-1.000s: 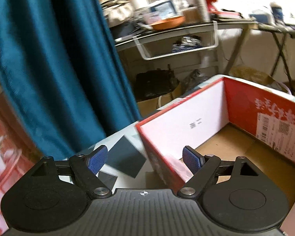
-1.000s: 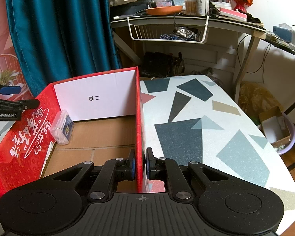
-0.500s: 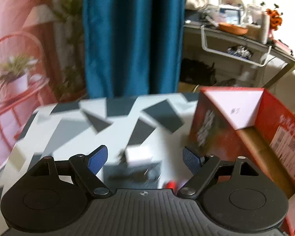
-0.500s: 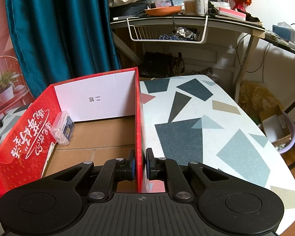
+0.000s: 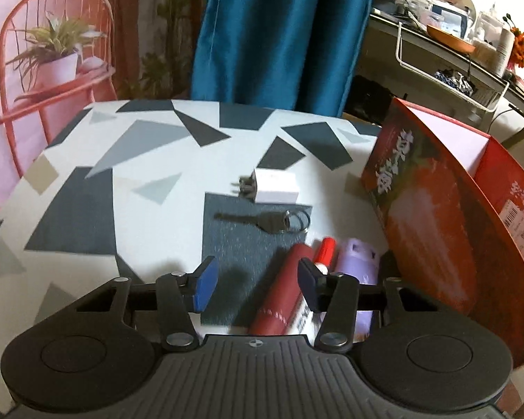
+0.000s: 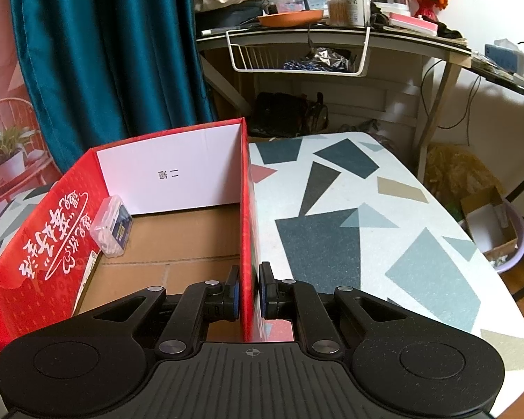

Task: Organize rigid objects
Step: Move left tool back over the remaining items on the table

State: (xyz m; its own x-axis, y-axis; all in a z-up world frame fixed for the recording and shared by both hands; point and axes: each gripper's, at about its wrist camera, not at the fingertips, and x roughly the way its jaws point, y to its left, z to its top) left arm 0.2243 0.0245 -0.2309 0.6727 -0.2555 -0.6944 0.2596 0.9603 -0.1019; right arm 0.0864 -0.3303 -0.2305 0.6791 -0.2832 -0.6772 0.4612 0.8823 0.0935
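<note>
With your right tool [image 6: 248, 295] pinching the red box [image 6: 242, 209] wall and your left tool [image 5: 255, 281], just narrowing, part-spread over the dark red marker [image 5: 283, 293] beside that box, a hasty squeeze could roll it away.

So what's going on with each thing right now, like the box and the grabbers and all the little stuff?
Red box: open-topped, upright, one wall pinched.
Right gripper: shut on the box wall.
Left gripper: open, jaws just been closing, gripping nothing.
Clear plastic case: inside the box, leaning on its wall.
Key: flat on the table.
White plug: lying on its side.
Red marker: lying down, capped.
Purple tube: lying beside the box.
</note>
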